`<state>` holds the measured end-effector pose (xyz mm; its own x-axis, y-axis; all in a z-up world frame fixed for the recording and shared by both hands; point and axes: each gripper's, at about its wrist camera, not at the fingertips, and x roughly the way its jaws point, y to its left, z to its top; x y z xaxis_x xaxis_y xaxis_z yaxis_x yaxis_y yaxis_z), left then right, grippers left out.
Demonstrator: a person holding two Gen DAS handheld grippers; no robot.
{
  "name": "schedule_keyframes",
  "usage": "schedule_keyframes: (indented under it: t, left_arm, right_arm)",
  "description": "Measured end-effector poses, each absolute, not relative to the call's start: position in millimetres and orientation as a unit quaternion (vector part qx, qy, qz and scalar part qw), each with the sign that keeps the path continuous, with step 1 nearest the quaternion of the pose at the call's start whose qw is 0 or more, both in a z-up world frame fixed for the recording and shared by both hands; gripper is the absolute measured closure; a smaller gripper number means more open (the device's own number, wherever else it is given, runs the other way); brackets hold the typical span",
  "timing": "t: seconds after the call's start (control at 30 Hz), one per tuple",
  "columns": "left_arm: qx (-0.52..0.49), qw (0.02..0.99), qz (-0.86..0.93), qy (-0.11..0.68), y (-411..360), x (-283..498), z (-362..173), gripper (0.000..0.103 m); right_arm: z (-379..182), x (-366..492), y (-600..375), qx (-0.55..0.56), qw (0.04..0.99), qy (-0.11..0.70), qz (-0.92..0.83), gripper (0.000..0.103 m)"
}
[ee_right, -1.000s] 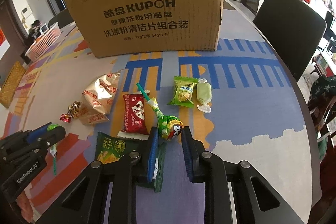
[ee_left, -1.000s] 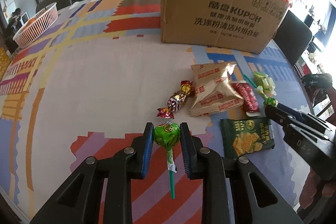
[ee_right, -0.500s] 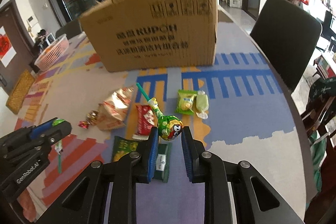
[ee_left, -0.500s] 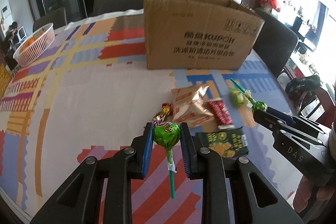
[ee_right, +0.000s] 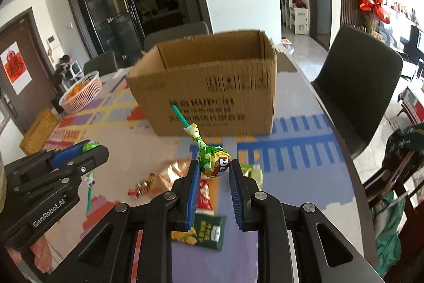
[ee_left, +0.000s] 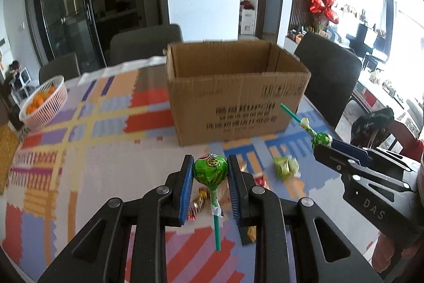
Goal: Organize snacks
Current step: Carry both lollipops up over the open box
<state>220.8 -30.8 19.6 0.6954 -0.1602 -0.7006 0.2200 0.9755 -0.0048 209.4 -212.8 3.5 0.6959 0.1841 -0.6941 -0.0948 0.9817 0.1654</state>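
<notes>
Lollipops are both held above the table (ee_left: pixel 100 158), near the open box (ee_left: pixel 233 97); left gripper (ee_left: pixel 210 174) clamps one (ee_left: pixel 210 171), stick down; right gripper (ee_right: pixel 213 170) clamps the other (ee_right: pixel 214 161), stick toward the box; loose snacks (ee_right: pixel 209 230) lie below.

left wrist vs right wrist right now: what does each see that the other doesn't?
Left wrist only: the left gripper from behind, lollipop stick hanging down. Right wrist only: dark green cracker packet in full, red paper-cut door hanging. Both: open cardboard box, orange basket, right gripper shut on a second lollipop, stick pointing boxward.
</notes>
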Motion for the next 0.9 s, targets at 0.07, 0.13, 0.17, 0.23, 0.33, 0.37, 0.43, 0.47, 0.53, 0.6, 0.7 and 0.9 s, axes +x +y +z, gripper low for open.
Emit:
schedule_keyframes:
  t: [0.07,0.13,0.17,0.23,0.33,0.37,0.43,0.47,0.53,0.6,0.7,0.9]
  left_arm:
    - [0.039,0.922,-0.104,0.37,-31,225,27,0.077]
    - [0.035,0.925,-0.107,0.364,-31,230,35,0.077]
    - [0.035,0.926,-0.107,0.36,-31,233,40,0.077]
    - [0.035,0.929,-0.107,0.354,-32,237,48,0.077]
    - [0.036,0.931,-0.106,0.347,-33,242,57,0.077]
    - [0.036,0.932,-0.107,0.346,-34,244,60,0.077]
    - [0.036,0.932,-0.108,0.345,-36,247,66,0.077]
    - [0.035,0.932,-0.108,0.343,-37,248,68,0.077]
    - [0.035,0.933,-0.107,0.343,-38,250,72,0.077]
    - [0.031,0.931,-0.109,0.346,-41,252,76,0.077]
    - [0.031,0.93,-0.11,0.349,-45,256,80,0.077]
    - [0.024,0.93,-0.119,0.347,-46,267,88,0.077]
  right_arm:
    - [11,214,-212,0.06,0.921,0.376,0.081,0.079]
    - [18,218,-210,0.062,0.922,0.372,0.087,0.079]
    - [22,220,-209,0.063,0.923,0.369,0.09,0.079]
    - [29,224,-208,0.066,0.924,0.364,0.094,0.079]
    - [43,228,-207,0.061,0.929,0.351,0.095,0.079]
    - [47,231,-207,0.059,0.93,0.349,0.095,0.079]
    - [55,234,-208,0.057,0.932,0.346,0.096,0.079]
    - [59,236,-208,0.053,0.932,0.344,0.098,0.079]
    - [64,238,-209,0.048,0.935,0.338,0.097,0.079]
    - [69,240,-210,0.042,0.937,0.333,0.099,0.079]
    - [74,244,-214,0.045,0.937,0.331,0.105,0.079]
    - [84,251,-219,0.041,0.938,0.328,0.104,0.079]
